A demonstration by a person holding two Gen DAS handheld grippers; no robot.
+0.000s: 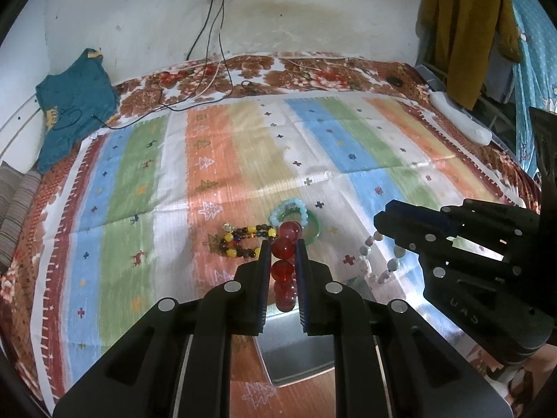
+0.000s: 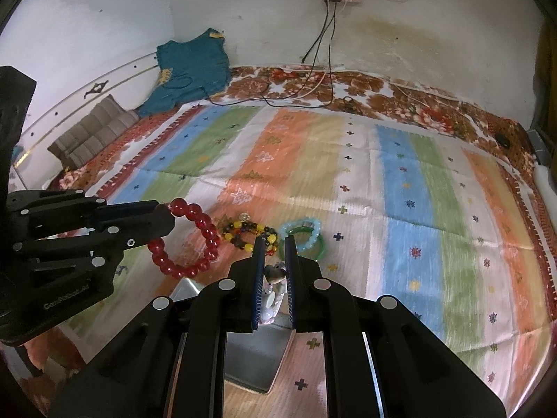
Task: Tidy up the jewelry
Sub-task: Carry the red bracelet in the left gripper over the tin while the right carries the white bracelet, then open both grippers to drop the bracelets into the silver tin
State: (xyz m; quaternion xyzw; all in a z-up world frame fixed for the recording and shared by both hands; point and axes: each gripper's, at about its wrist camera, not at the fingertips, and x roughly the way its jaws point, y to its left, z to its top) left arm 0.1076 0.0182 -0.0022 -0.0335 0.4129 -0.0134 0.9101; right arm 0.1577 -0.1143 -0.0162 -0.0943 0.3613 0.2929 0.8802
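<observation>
Both grippers are up over the striped cloth (image 1: 243,160), and each one has a catch. The left gripper (image 1: 284,247) is clamped on a red bead bracelet (image 1: 283,249); from its own camera the big red beads run in a line between the two fingers, and from the right wrist camera the same bracelet (image 2: 195,244) hangs as an open loop off the left gripper's (image 2: 167,221) tip, clear of the cloth. The right gripper (image 2: 275,244) is clenched on a pale bead bracelet (image 2: 273,292), with a dark heart-shaped charm (image 2: 275,273) sitting between its pads; in the left wrist view those pastel beads (image 1: 369,261) dangle below the right gripper (image 1: 381,221).

Down on the cloth, just beyond the fingertips, lie three more pieces close together: a yellow and dark bead bracelet (image 1: 240,240), a light blue bead bracelet (image 1: 289,210) and a green bangle (image 1: 313,226), the blue one lying on the bangle. A shiny metal tray (image 1: 299,351) sits beneath the two grippers, partly hidden by them. Far back, a teal garment (image 1: 73,104) leans at the wall, with black cables (image 1: 209,41) trailing onto the bed
</observation>
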